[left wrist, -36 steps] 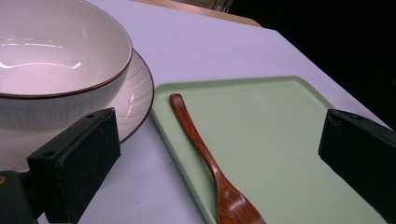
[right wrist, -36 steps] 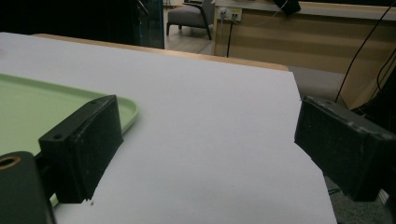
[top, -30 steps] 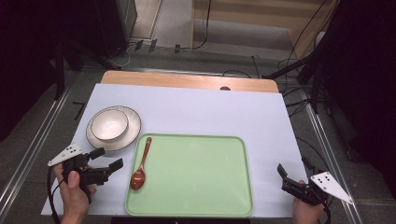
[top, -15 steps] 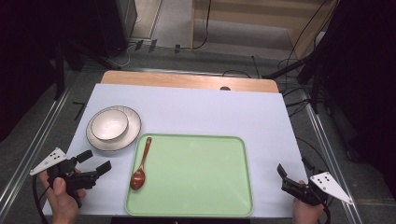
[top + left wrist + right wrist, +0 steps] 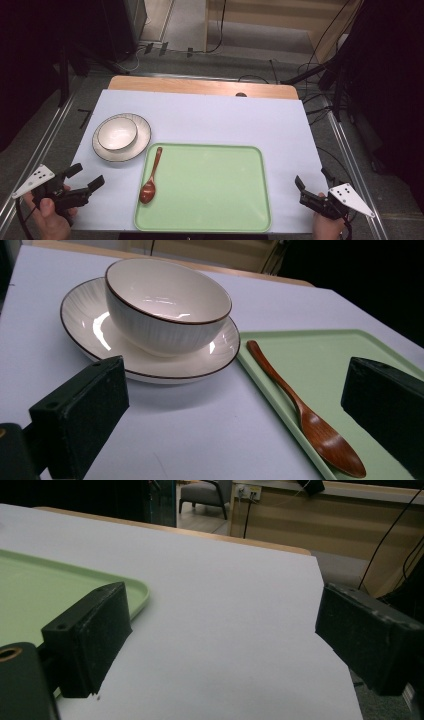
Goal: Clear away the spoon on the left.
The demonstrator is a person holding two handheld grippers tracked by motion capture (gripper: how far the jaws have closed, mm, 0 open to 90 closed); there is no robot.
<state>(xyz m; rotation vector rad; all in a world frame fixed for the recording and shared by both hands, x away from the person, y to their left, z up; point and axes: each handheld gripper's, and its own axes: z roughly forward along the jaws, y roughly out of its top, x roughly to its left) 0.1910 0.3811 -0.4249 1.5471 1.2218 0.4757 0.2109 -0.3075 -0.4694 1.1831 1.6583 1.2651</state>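
The high view looks down from above; both low, close gripper views share the green tray point(image 5: 210, 190).

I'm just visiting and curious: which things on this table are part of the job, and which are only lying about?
Part of the job:
- brown wooden spoon lying in the pale green plastic tray
- white ribbed bowl sitting on the white ribbed plate
- left gripper, open, nearest these

Lying about:
- black cables on the floor
- right gripper, open, idle over the white tabletop
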